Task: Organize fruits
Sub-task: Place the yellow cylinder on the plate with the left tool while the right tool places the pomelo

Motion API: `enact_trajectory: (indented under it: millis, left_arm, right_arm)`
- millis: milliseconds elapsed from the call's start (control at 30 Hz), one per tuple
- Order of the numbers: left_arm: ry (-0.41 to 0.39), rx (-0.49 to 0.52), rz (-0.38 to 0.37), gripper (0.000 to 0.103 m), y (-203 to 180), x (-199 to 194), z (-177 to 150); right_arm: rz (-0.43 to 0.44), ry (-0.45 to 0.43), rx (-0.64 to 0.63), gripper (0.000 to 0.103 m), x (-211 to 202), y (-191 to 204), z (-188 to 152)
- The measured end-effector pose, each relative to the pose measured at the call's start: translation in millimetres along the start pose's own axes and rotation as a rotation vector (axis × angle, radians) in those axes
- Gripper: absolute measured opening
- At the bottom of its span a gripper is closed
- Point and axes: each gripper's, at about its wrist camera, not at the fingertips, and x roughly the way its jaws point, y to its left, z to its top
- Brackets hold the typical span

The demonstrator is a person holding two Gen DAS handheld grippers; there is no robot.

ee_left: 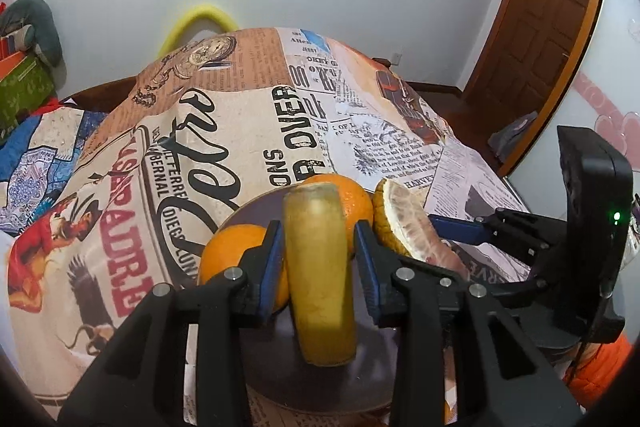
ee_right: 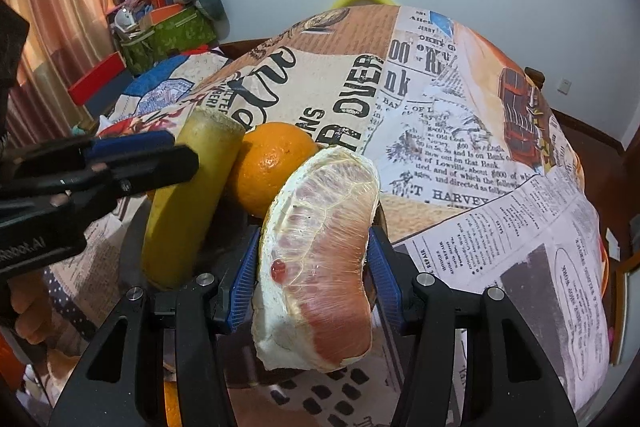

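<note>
While clamped in the left gripper [ee_left: 320, 247], a smooth curved banana [ee_left: 320, 267]; right gripper [ee_right: 312, 259] around a pithy, membrane-veined pomelo wedge [ee_right: 320, 251].

my right gripper [ee_right: 310, 259] clamped on pomelo wedge [ee_right: 320, 251], orange [ee_right: 270, 167] just behind it, my left gripper [ee_right: 132, 163] pinching banana [ee_right: 186, 203], newsprint tablecloth [ee_right: 480, 147] underneath

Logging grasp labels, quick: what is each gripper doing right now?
Left gripper: closed on the banana above the plate.
Right gripper: closed on the pomelo wedge.
</note>
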Motion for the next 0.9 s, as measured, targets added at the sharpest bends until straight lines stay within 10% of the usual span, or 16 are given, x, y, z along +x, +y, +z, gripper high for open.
enact_trajectory:
  millis: [900]
  left_arm:
    - [-0.013,-0.015,0.05,0.036,-1,-76,-31]
  right_arm:
    - [0.002,-0.051,0.022,0.064,-66,25,-19]
